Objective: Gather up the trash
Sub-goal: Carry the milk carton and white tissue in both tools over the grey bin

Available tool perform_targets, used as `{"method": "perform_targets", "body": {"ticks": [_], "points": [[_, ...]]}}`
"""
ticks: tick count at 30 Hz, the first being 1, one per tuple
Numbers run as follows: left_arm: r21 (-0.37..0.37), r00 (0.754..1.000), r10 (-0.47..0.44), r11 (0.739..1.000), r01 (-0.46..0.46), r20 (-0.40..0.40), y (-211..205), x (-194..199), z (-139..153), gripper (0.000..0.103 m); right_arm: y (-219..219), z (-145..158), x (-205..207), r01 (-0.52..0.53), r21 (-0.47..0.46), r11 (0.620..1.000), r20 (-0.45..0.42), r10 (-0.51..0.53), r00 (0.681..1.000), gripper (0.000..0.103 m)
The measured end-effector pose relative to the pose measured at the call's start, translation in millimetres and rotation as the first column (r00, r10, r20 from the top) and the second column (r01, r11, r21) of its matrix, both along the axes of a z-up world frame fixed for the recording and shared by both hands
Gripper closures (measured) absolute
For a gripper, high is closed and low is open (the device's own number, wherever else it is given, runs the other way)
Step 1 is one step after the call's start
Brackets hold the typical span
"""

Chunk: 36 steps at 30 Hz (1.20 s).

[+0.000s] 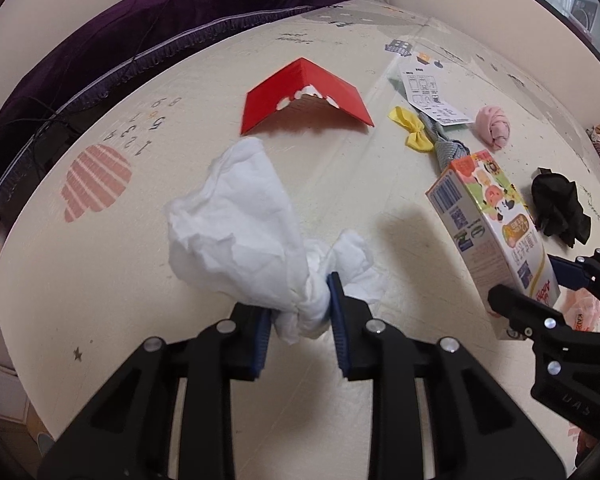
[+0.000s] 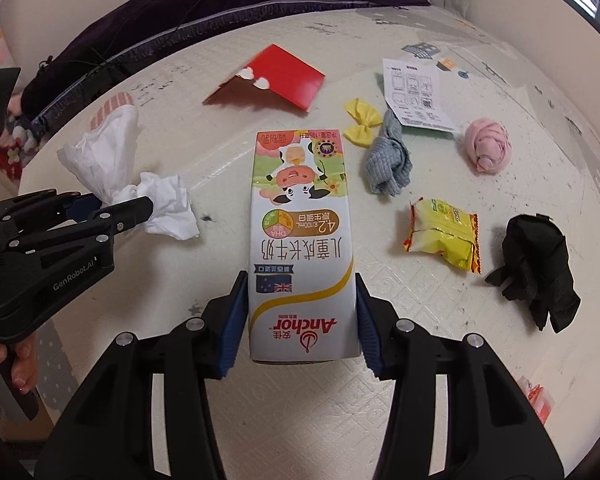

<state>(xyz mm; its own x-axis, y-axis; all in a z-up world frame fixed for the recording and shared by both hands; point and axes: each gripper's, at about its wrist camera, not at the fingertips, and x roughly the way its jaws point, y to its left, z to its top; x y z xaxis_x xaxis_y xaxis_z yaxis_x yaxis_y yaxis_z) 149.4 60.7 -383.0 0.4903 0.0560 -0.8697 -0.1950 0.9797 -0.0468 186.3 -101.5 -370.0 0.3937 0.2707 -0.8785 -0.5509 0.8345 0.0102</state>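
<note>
Trash is lying scattered over the play mat (image 2: 308, 420): the milk carton (image 2: 302, 248) is sitting clamped in the right gripper (image 2: 300, 324), its long axis pointing away along the fingers. The crumpled white tissue (image 1: 240, 224) is being pinched in the left gripper (image 1: 300, 320). Loose pieces are waiting nearer the right hand: red card (image 2: 278, 78), yellow wrapper (image 2: 444, 236), black wad (image 2: 534, 256).

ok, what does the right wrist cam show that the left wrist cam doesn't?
Right wrist only: the yellow snack wrapper on the mat beside the black cloth, and the milk carton's full front. Left wrist only: the printed numbers on the mat. Both: left gripper shut on the white tissue, right gripper shut on the carton, red folded card, yellow bow, grey cloth, pink cloth, leaflet.
</note>
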Motion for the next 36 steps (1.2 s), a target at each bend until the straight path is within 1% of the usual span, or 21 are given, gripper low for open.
{"method": "perform_targets", "body": {"ticks": [4, 6, 8, 11, 14, 16, 18, 19, 22, 24, 25, 28, 29, 32, 35, 36], "points": [[0.000, 0.993, 0.115, 0.993, -0.115, 0.008, 20.5, -39.9, 16.0, 0.076, 22.8, 18.7, -19.9, -0.103, 0.008, 0.995, 0.005, 0.103, 0.995, 0.056], [-0.005, 0.983, 0.185, 0.983, -0.185, 0.008, 34.0, -65.1, 24.2, 0.076, 38.9, 27.9, -33.1, -0.167, 0.008, 0.986, 0.011, 0.167, 0.986, 0.056], [-0.016, 0.966, 0.257, 0.966, -0.257, 0.012, 48.9, -92.9, 31.5, 0.076, 57.3, 35.9, -49.0, -0.234, 0.005, 0.972, 0.015, 0.234, 0.972, 0.056], [-0.029, 0.927, 0.376, 0.927, -0.375, 0.018, 75.5, -143.8, 42.4, 0.076, 89.0, 46.8, -76.0, -0.334, 0.007, 0.943, 0.020, 0.334, 0.942, 0.056], [-0.029, 0.876, 0.482, 0.876, -0.481, 0.016, 103.8, -197.0, 49.7, 0.076, 125.2, 54.9, -109.3, -0.429, 0.008, 0.903, 0.031, 0.429, 0.903, 0.056], [-0.021, 0.838, 0.545, 0.838, -0.545, 0.013, 124.1, -234.8, 53.6, 0.076, 153.0, 58.4, -134.0, -0.488, 0.009, 0.873, 0.031, 0.487, 0.873, 0.056], [-0.015, 0.793, 0.610, 0.793, -0.609, 0.004, 145.0, -275.3, 56.4, 0.076, 184.3, 61.5, -163.4, -0.546, 0.008, 0.838, 0.031, 0.546, 0.837, 0.056], [-0.022, 0.766, 0.643, 0.766, -0.643, 0.000, 155.4, -297.6, 57.3, 0.076, 200.4, 63.5, -179.0, -0.574, 0.008, 0.819, 0.031, 0.573, 0.819, 0.056], [-0.034, 0.670, 0.742, 0.670, -0.742, -0.013, 186.3, -361.8, 58.8, 0.076, 250.6, 70.0, -228.9, -0.654, 0.022, 0.756, 0.029, 0.654, 0.756, 0.056], [-0.034, 0.597, 0.802, 0.596, -0.802, -0.021, 206.7, -405.5, 59.9, 0.076, 285.5, 72.2, -266.3, -0.711, 0.028, 0.703, 0.025, 0.711, 0.703, 0.056], [-0.052, 0.582, 0.813, 0.580, -0.813, -0.015, 216.0, -425.8, 60.3, 0.076, 303.0, 72.7, -285.5, -0.738, 0.031, 0.674, 0.022, 0.738, 0.675, 0.056], [-0.062, 0.473, 0.881, 0.471, -0.880, -0.031, 245.6, -489.7, 59.0, 0.076, 352.9, 74.1, -346.2, -0.814, 0.033, 0.580, 0.014, 0.814, 0.580, 0.056], [-0.062, 0.442, 0.896, 0.439, -0.896, -0.040, 254.1, -508.1, 57.5, 0.076, 367.2, 75.2, -365.3, -0.832, 0.037, 0.554, 0.011, 0.832, 0.555, 0.056], [-0.062, 0.364, 0.929, 0.360, -0.931, -0.061, 278.1, -558.4, 52.5, 0.076, 407.2, 76.9, -417.7, -0.875, 0.049, 0.482, 0.003, 0.876, 0.483, 0.055], [-0.054, 0.301, 0.952, 0.297, -0.953, -0.061, 293.6, -593.5, 51.6, 0.076, 442.8, 72.6, -465.2, -0.911, 0.057, 0.409, -0.003, 0.912, 0.409, 0.055], [-0.056, 0.275, 0.960, 0.272, -0.961, -0.058, 298.4, -605.5, 51.2, 0.076, 453.7, 70.8, -479.7, -0.921, 0.056, 0.385, -0.006, 0.923, 0.385, 0.055]]}}
